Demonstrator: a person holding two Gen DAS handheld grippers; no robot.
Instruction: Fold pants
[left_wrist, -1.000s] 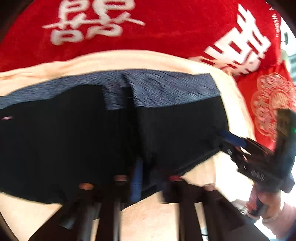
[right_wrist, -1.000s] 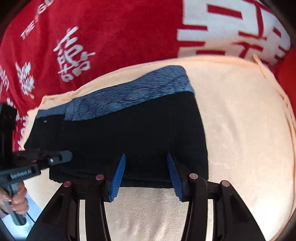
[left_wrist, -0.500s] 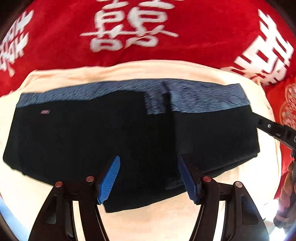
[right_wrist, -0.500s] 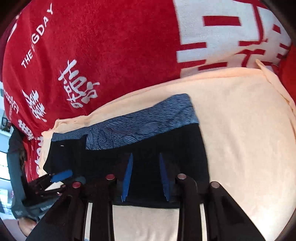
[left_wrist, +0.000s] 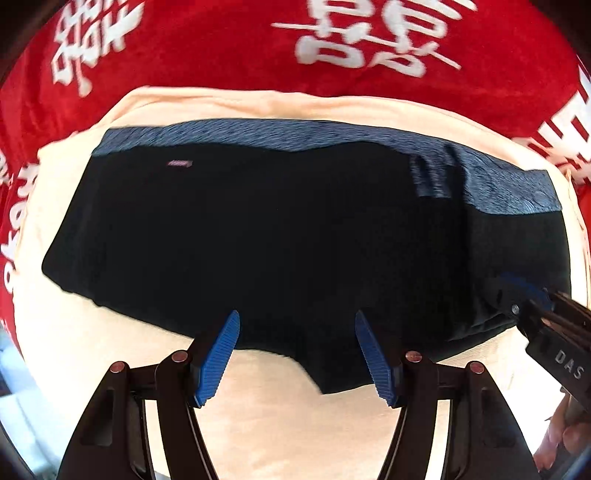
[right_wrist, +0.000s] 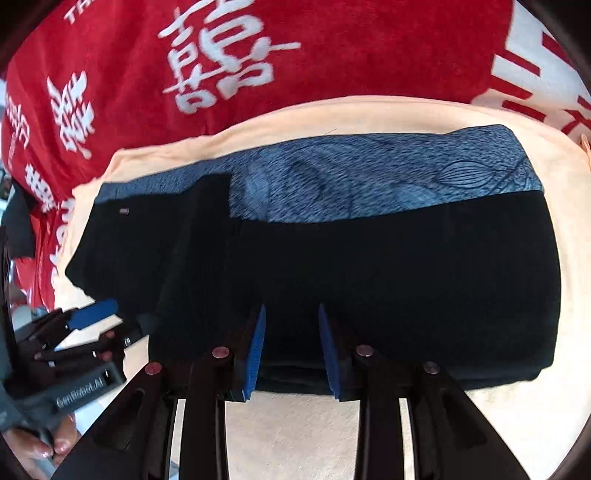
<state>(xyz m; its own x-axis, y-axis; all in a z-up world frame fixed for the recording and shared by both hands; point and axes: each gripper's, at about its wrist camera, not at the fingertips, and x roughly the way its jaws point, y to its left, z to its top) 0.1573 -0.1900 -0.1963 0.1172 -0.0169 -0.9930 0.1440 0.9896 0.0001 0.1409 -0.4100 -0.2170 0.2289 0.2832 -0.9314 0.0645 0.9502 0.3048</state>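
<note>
Pants (left_wrist: 280, 236) lie on the cream cloth (left_wrist: 258, 413), partly folded, one end doubled over | your left gripper (left_wrist: 295, 347) spread wide, empty, at near hem | your right gripper (right_wrist: 290, 347) parted, pinching nothing | likely remaining: another fold.

black hand-held gripper (left_wrist: 295, 354), ribbed blue pads (left_wrist: 218, 363), copper-coloured rivets.
</note>
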